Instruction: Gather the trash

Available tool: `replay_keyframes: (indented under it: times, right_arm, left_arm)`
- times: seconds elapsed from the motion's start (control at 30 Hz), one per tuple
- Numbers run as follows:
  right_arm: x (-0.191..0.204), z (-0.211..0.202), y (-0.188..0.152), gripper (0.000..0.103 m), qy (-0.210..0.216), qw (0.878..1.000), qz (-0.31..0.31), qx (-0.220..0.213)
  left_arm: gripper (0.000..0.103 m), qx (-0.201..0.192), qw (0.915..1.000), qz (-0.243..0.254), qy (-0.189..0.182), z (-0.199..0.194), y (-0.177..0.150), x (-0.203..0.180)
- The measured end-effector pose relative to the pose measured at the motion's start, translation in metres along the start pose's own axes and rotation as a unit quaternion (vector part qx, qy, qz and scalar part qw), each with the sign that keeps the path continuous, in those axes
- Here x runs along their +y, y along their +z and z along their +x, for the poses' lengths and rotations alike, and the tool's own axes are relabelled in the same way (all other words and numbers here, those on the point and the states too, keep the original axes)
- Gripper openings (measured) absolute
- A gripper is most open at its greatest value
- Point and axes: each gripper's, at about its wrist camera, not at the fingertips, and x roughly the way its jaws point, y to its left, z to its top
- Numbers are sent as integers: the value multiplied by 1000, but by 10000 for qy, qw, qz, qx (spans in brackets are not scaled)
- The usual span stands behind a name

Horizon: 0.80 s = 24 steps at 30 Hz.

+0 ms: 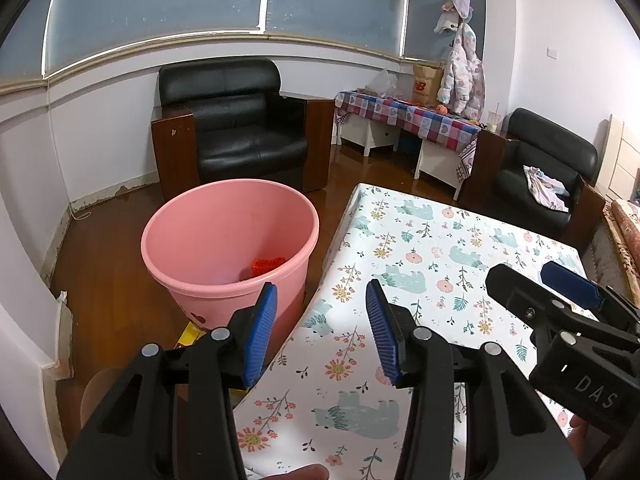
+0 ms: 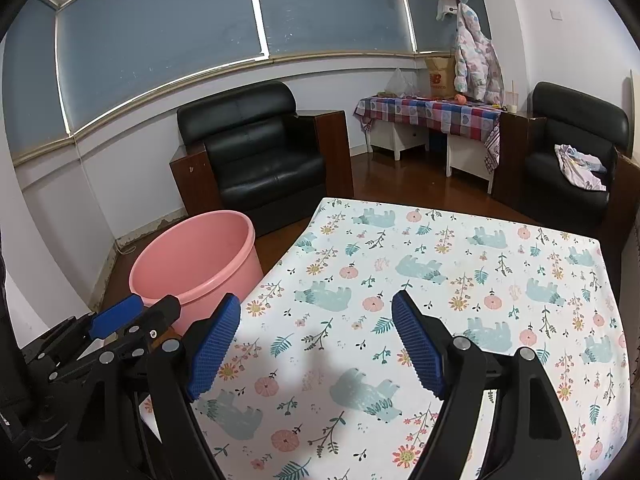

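Note:
A pink bin (image 1: 224, 240) stands on the floor left of the table; it also shows in the right wrist view (image 2: 196, 258). A red crumpled piece (image 1: 267, 266) lies inside it. My left gripper (image 1: 320, 332) is open and empty, held over the table's left edge next to the bin. My right gripper (image 2: 318, 344) is open and empty above the floral tablecloth (image 2: 440, 280). The right gripper also shows in the left wrist view (image 1: 540, 280), and the left gripper in the right wrist view (image 2: 132, 320). No loose trash shows on the table.
A black armchair (image 1: 240, 128) stands behind the bin. A second armchair (image 1: 544, 172) with a cloth is at the right. A checked-cloth side table (image 1: 408, 116) with a paper bag stands at the back. A yellow object (image 1: 192, 336) lies on the wooden floor.

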Motion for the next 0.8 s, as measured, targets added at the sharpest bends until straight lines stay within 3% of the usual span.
replay_keyframes:
  times: [0.8]
  right_arm:
    - [-2,-1,-6,77,2,10000,-6,-23]
  left_arm:
    - [47,-20,10000,-9,-20,-2,0,-3]
